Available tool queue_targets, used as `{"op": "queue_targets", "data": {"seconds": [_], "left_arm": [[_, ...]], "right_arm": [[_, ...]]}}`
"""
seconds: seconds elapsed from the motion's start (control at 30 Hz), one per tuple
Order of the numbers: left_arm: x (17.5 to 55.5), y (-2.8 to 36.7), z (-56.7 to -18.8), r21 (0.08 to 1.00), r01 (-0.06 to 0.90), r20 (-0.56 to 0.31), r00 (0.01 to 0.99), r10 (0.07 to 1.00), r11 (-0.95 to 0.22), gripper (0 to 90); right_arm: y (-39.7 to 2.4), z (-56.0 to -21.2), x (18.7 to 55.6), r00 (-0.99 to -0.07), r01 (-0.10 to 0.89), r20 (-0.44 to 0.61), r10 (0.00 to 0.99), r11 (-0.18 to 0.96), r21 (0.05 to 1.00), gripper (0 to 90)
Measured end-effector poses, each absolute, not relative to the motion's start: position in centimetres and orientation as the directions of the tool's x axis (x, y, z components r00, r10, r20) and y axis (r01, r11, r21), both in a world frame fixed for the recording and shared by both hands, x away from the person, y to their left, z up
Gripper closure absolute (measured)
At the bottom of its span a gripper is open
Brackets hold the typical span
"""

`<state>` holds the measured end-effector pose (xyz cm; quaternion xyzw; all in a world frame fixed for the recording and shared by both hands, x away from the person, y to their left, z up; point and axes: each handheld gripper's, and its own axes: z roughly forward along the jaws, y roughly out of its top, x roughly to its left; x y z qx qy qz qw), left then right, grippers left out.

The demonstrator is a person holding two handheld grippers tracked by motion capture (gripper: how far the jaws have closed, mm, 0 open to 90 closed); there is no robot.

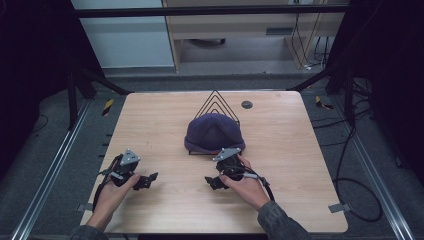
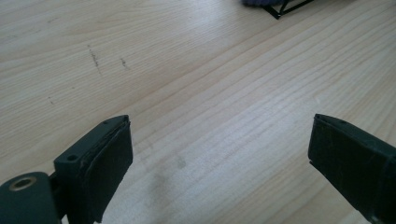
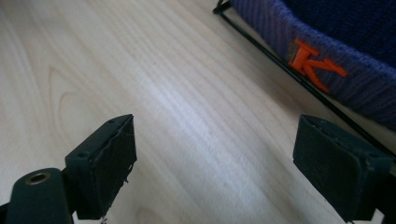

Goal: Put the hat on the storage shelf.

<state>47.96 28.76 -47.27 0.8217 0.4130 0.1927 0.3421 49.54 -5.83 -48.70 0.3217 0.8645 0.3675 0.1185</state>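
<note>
A dark blue knitted hat (image 1: 214, 132) sits over a black wire stand (image 1: 216, 100) at the middle of the wooden table (image 1: 280, 165). In the right gripper view the hat (image 3: 355, 60) shows an orange letter K on its cuff, with the stand's base rod (image 3: 261, 46) under it. My right gripper (image 1: 214, 182) hovers low just in front of the hat and slightly left of it, jaws open (image 3: 215, 123) over bare wood. Further left, my left gripper (image 1: 145, 181) is also low and open (image 2: 219, 126), nothing between its pads. A corner of the stand (image 2: 280, 10) lies far ahead of it.
A small dark round disc (image 1: 246, 104) is set in the tabletop behind the hat on the right. Metal rails run along both sides of the table, and cables lie on the floor at the right. Bare wood surrounds both grippers.
</note>
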Motion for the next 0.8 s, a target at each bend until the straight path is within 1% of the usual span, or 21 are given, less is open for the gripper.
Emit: {"op": "queue_targets", "data": {"seconds": [0.13,0.47,0.67,0.7,0.77,0.8], "left_arm": [[48.5,28.8,-47.8,0.721,0.554,0.024,0.579,0.815,-0.415,5.9],[48.9,28.4,-48.6,0.714,0.566,0.013,0.577,0.817,-0.411,5.8],[49.3,28.2,-49.4,0.687,0.584,0.016,0.583,0.812,-0.433,5.4],[49.3,28.1,-49.5,0.682,0.589,0.015,0.582,0.813,-0.434,5.3],[49.4,28.0,-50.1,0.666,0.604,0.007,0.582,0.813,-0.438,5.2],[49.4,27.9,-50.3,0.671,0.593,0.025,0.581,0.813,-0.444,3.8]], "right_arm": [[-5.5,-49.5,50.2,-0.742,0.492,0.055,0.668,0.486,0.722,13.9],[-5.3,-50.4,50.5,-0.727,0.501,0.037,0.686,0.492,0.712,12.6],[-5.1,-50.7,50.3,-0.725,0.479,-0.002,0.689,0.506,0.717,11.1],[-5.0,-51.0,50.1,-0.721,0.469,-0.011,0.693,0.500,0.728,9.1],[-5.0,-51.1,49.9,-0.717,0.466,-0.009,0.697,0.488,0.739,8.9],[-5.1,-51.1,49.9,-0.717,0.465,-0.011,0.697,0.490,0.738,8.9]]}}
